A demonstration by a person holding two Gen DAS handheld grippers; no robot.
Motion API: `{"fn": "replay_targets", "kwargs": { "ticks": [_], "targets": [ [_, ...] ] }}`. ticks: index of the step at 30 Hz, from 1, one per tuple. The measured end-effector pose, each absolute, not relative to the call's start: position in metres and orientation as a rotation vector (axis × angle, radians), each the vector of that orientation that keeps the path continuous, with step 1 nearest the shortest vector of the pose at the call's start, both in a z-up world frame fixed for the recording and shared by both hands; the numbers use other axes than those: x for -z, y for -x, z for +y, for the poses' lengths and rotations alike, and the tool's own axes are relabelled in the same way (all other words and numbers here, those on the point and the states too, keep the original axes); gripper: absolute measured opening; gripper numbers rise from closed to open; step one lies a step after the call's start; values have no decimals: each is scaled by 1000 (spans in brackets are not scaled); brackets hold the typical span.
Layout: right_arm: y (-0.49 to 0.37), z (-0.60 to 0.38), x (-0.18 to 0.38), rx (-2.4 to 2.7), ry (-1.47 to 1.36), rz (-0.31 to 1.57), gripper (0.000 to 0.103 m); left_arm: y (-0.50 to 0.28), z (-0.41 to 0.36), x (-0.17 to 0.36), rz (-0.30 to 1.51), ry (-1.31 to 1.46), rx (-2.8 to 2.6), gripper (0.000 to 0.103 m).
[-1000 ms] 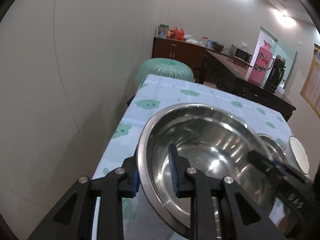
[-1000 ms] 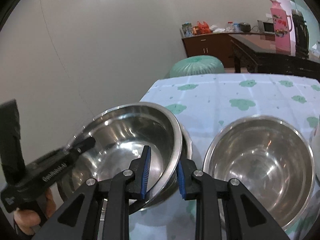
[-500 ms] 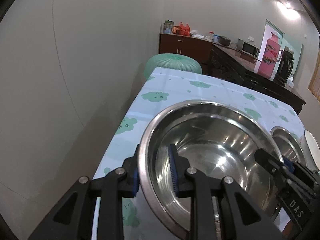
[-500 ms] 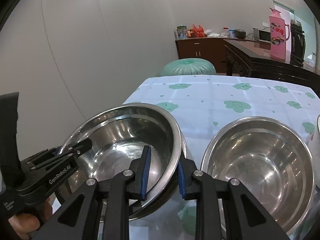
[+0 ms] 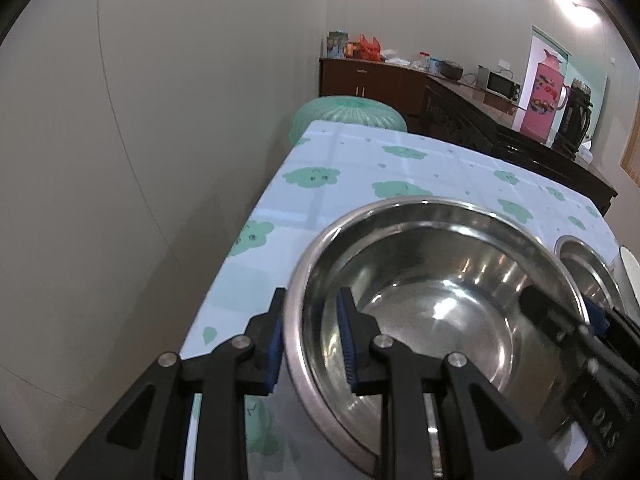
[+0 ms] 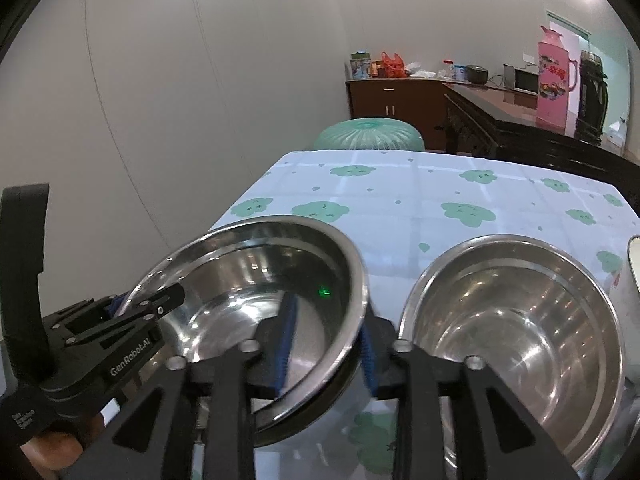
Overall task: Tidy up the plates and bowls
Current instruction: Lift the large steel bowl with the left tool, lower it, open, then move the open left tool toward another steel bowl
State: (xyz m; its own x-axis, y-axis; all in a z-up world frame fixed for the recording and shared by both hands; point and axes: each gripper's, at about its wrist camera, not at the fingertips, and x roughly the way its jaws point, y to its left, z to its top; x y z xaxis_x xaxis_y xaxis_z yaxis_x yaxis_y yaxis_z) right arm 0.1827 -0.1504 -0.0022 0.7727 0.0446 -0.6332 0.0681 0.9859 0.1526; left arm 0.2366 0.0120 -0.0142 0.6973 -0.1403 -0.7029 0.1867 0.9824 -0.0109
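Cloud-print tablecloth (image 6: 400,184) carried a second steel bowl (image 6: 512,332), whole only in the right view. Left gripper (image 5: 310,344) and right gripper (image 6: 326,344) each clamped opposite rims of the large steel bowl (image 5: 440,304).

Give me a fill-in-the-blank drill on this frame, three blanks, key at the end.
1. Both the left hand-held gripper and the right hand-held gripper clamp the rim of the same shiny ___ bowl.
2. A second bare metal bowl sits to its ___.
3. The tablecloth is printed with ___ clouds.

Missing words: steel; right; green
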Motion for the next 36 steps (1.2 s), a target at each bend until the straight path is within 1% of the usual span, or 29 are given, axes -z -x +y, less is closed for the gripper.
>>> {"fn": "replay_targets", "kwargs": {
  "ticks": [1,3,4,5,6,7,8,9,10,20,27,31,34,36],
  "targets": [
    [-182,-147,1,14,-161,696,52,-234,11,12,764,-77,176,22],
    [-180,-146,-2,38,-153,698,67,-227,9,5,728,-105,165,25],
    [-178,-146,-4,44,-155,683,68,-225,10,2,708,-109,164,26],
    [-175,-148,-8,58,-155,667,68,-221,10,-2,687,-114,164,27],
    [-172,-150,-13,75,-159,652,68,-218,10,-6,671,-116,162,31],
    [-169,-152,-17,80,-169,642,68,-215,11,-9,656,-118,156,38],
    [-165,-155,-21,84,-189,629,68,-212,12,-11,639,-117,144,41],
    [-163,-157,-24,88,-202,623,68,-209,13,-12,627,-118,131,47],
    [-157,-160,-26,91,-221,616,68,-207,13,-13,621,-122,123,49],
    [-113,-155,-32,49,-209,561,68,-174,4,-8,612,-134,119,49],
    [-61,-161,-27,85,-163,432,68,-148,-1,3,617,-114,119,49],
    [-52,-172,-21,92,-191,454,68,-137,-4,7,606,-122,104,49],
    [-48,-177,-16,92,-199,471,68,-128,-6,7,583,-127,86,54],
    [-45,-179,-14,93,-202,475,68,-122,-7,6,574,-133,78,54]
  ]
}}
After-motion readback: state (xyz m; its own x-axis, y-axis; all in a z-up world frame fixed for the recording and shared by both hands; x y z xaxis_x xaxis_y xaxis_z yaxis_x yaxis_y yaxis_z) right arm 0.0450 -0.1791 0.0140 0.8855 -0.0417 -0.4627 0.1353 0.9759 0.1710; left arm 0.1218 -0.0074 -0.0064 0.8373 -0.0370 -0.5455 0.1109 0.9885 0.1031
